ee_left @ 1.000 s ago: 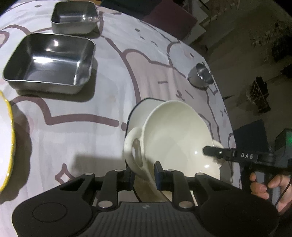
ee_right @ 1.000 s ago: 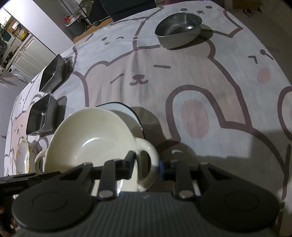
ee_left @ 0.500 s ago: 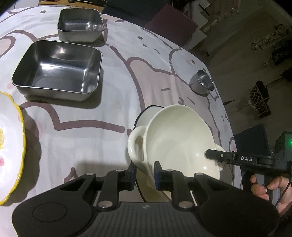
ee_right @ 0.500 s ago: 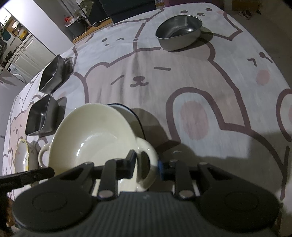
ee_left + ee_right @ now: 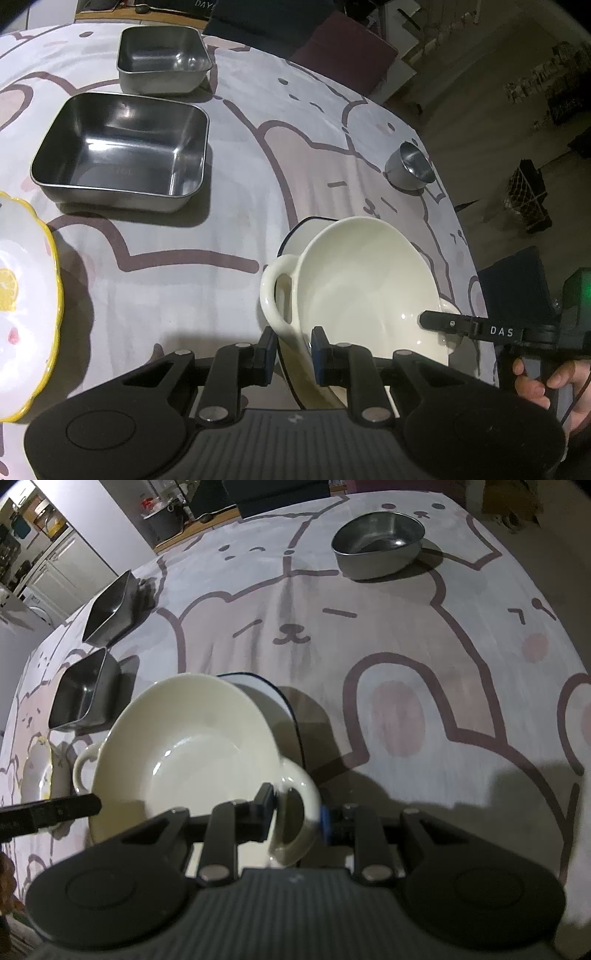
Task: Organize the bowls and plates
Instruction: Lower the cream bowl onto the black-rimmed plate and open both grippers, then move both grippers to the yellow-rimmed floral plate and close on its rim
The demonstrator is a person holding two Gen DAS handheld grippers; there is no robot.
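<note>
A cream bowl (image 5: 362,288) with two loop handles hangs between both grippers. My left gripper (image 5: 293,349) is shut on its left handle (image 5: 275,291). In the right wrist view the same bowl (image 5: 192,749) fills the lower left, and my right gripper (image 5: 297,812) is shut on its right handle (image 5: 295,801). Under the bowl lies a white plate with a dark blue rim (image 5: 303,230), also visible behind the bowl (image 5: 266,690). The bowl hides most of this plate. Whether the bowl touches the plate I cannot tell.
Two square steel trays (image 5: 122,147) (image 5: 162,59) stand at the far left on the bear-print tablecloth. A yellow-rimmed plate (image 5: 26,295) lies at the left edge. A small steel cup (image 5: 410,166) and a round steel bowl (image 5: 376,542) stand further off. The table edge runs close on the right.
The left wrist view has drawn back a little, so the trays sit lower and more of the yellow-rimmed plate shows. Both grippers keep their hold on the bowl's handles.
</note>
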